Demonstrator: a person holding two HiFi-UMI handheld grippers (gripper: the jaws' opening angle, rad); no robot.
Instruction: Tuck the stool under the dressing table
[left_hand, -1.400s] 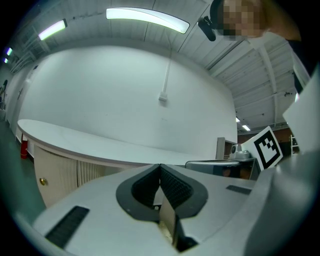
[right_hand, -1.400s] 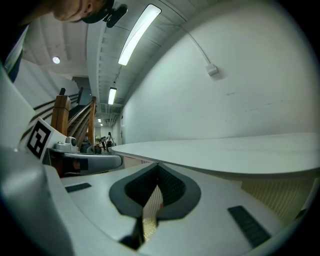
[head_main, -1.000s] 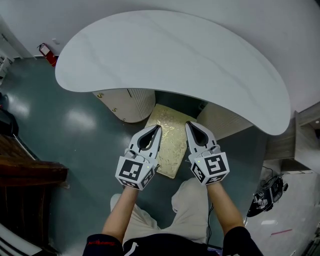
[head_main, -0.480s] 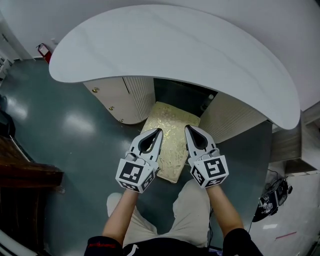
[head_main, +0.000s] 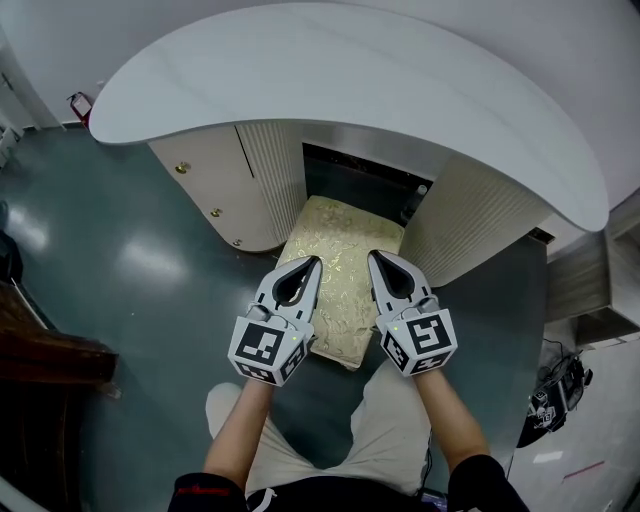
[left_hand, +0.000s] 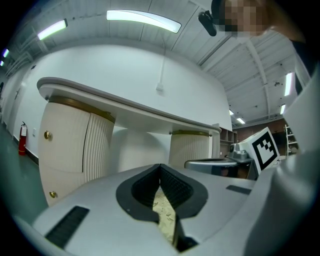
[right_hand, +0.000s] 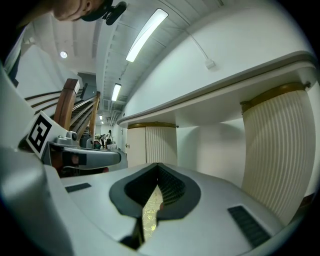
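Note:
The dressing table (head_main: 350, 80) has a white curved top on two ribbed cream cabinets, with a dark kneehole between them. The stool (head_main: 345, 240), with a gold patterned cushion, stands on the floor with its far end at the kneehole's mouth. My left gripper (head_main: 315, 261) and right gripper (head_main: 372, 256) are side by side above the cushion's near half, both shut and empty. I cannot tell whether they touch the cushion. A sliver of the gold cushion (left_hand: 162, 205) shows below the shut left gripper (left_hand: 160, 167). The right gripper (right_hand: 158, 166) faces the kneehole.
The left cabinet (head_main: 230, 190) carries small gold knobs; the right cabinet (head_main: 470, 225) flanks the kneehole. A red fire extinguisher (head_main: 78, 103) stands at the far left wall, dark wooden furniture (head_main: 50, 360) at left, a black bag (head_main: 555, 400) at right. The person's legs (head_main: 380, 420) are behind the stool.
Both grippers and the viewpoint have sunk together, so more of the cabinet fronts and the kneehole shows under the top. The jaws stayed shut. The stool has not visibly moved.

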